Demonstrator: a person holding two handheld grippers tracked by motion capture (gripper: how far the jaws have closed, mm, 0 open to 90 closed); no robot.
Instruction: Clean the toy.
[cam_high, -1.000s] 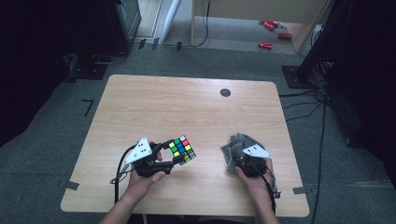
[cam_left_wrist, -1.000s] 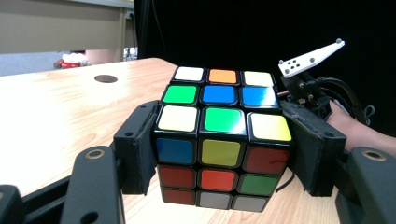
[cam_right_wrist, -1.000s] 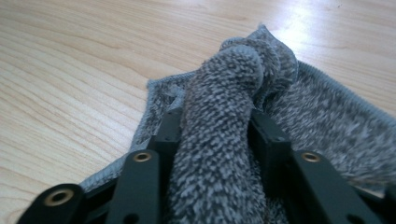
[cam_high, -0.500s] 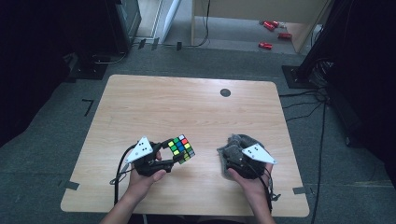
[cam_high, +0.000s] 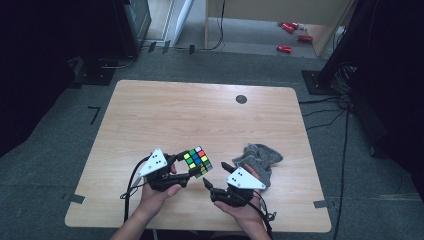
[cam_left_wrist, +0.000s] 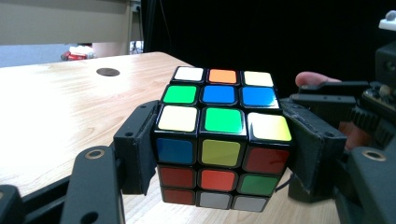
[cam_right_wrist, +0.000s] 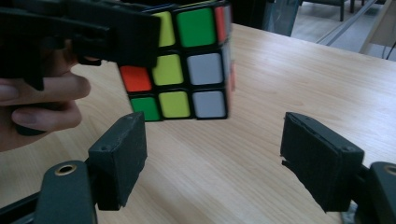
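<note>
Near the front edge of the light wooden desk (cam_high: 165, 115), the left gripper (cam_high: 192, 167) clamps a scrambled multicoloured puzzle cube (cam_high: 197, 161) between its black pads, holding it just above the desktop. Just to its right, the right gripper (cam_high: 214, 174) has just been opening; its jaws now stand wide with nothing between them, pointed toward the cube. A crumpled grey cloth (cam_high: 260, 159) lies beside the right hand (cam_high: 245, 210).

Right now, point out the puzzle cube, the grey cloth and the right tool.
puzzle cube (cam_left_wrist: 223, 140): left gripper view, centre of its near face.
grey cloth (cam_high: 260, 156): high view, middle of the crumpled heap.
right tool (cam_right_wrist: 212, 158): right gripper view, midway between its open fingertips.
</note>
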